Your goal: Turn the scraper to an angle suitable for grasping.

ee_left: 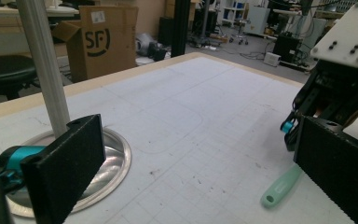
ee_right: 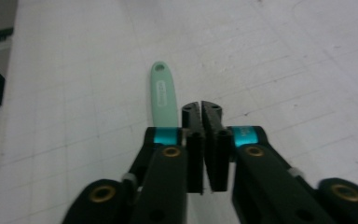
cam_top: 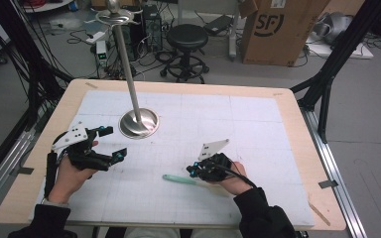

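From the high view we count one mint-green handled tool [cam_top: 179,179] flat on the desk [cam_top: 287,106], its long axis running nine to three o'clock, one steel stand [cam_top: 138,122] and two grippers, the left gripper [cam_top: 113,144] with fingers spread on nothing. In the left gripper view the tool's holed end [ee_left: 268,199] points to seven o'clock on the white gridded mat [ee_left: 191,112], with a cardboard box [ee_left: 98,39] beyond. In the right gripper view the handle [ee_right: 163,95] points to twelve o'clock, just left of the right gripper [ee_right: 200,106], whose fingers are almost clenched and grasp nothing.
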A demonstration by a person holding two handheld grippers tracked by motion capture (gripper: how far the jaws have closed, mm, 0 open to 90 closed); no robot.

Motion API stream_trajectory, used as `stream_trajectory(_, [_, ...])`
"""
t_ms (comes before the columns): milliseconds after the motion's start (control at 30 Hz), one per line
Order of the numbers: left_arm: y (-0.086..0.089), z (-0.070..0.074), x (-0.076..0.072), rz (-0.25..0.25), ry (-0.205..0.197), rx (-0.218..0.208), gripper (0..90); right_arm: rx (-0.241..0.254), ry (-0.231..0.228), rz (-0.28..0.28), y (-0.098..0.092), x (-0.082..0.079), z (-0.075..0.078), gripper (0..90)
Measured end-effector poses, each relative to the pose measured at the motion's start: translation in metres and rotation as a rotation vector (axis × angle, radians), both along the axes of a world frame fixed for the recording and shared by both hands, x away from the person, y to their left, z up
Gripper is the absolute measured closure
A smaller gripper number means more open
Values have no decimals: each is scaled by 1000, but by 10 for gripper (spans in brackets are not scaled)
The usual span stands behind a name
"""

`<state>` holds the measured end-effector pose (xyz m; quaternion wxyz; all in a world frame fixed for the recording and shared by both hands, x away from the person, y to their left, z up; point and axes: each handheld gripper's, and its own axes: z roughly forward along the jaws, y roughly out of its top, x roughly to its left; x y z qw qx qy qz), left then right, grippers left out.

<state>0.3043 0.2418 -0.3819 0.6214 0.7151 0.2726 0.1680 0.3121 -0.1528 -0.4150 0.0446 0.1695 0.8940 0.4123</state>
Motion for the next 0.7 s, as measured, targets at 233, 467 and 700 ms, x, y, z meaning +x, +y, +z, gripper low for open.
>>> stream_trajectory(233, [4, 0, -7, 11, -18, -10, 26, 57, 25, -56, -22, -3, 21, 415])
stream_trajectory(467, [16, -5, -14, 50, -11, -27, 26, -17, 35, -67, -24, -2, 33, 73])
stream_trajectory(700, [23, -5, -18, 70, -12, -41, 26, -165, 38, 7, -7, 3, 31, 2])
